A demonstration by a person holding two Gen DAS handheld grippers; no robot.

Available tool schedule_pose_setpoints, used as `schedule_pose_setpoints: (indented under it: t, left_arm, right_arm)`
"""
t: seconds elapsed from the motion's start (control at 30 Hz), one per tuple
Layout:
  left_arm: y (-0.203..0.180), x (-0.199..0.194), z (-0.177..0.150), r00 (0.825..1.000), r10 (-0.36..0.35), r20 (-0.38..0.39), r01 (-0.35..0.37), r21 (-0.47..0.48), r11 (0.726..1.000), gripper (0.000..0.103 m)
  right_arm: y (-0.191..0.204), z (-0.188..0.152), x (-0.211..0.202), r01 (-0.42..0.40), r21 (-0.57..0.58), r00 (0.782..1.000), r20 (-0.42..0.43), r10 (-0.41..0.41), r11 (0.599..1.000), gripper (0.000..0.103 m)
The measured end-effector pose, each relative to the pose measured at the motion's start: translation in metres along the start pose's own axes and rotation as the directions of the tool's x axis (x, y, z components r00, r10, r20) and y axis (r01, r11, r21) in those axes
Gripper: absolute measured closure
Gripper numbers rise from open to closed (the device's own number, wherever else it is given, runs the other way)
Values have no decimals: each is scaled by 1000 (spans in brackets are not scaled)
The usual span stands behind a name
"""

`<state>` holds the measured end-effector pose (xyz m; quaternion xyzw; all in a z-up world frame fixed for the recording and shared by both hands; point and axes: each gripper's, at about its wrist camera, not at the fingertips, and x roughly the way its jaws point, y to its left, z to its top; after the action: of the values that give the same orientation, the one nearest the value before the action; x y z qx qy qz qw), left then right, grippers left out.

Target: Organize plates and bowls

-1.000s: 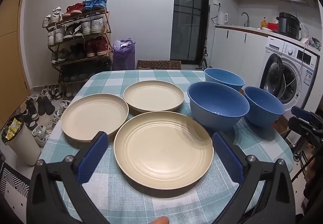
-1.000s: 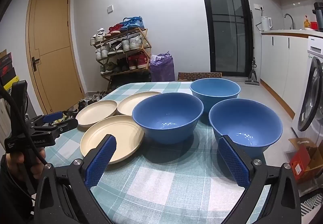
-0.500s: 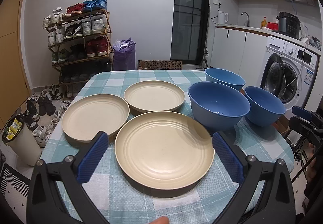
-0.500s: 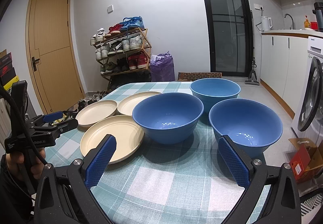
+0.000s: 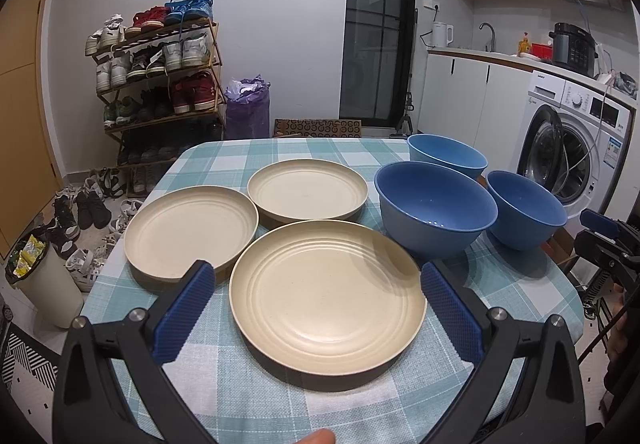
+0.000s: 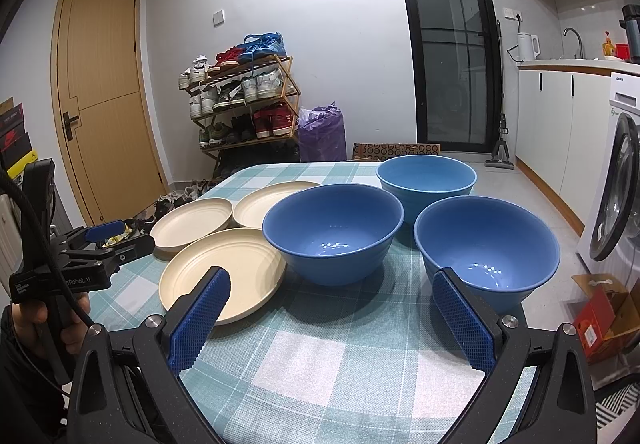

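Bright overhead light (fisheye-warped edges)

Left gripper (image 5: 318, 298) and right gripper (image 6: 330, 308): black angular frames, silver screws, blue cross-hatched fingertip pads (image 6: 200, 320). White lettering marks the left body; a black cable trails beside it.

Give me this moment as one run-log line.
left gripper: open, empty | right gripper: open, empty | plates: three, unstacked | bowls: three, unstacked | stage: pre-grasp
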<state>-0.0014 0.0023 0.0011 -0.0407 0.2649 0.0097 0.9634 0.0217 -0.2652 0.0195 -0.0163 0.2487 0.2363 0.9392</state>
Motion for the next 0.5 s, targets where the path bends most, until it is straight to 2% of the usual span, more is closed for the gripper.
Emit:
schedule_pose_setpoints:
  t: [0.5]
  left_arm:
    - [4,1,-1,1000,6,0,-6,-3,1000,0]
  right_arm:
    - [2,0,2,-2,-1,1000,-1,2,1000,0]
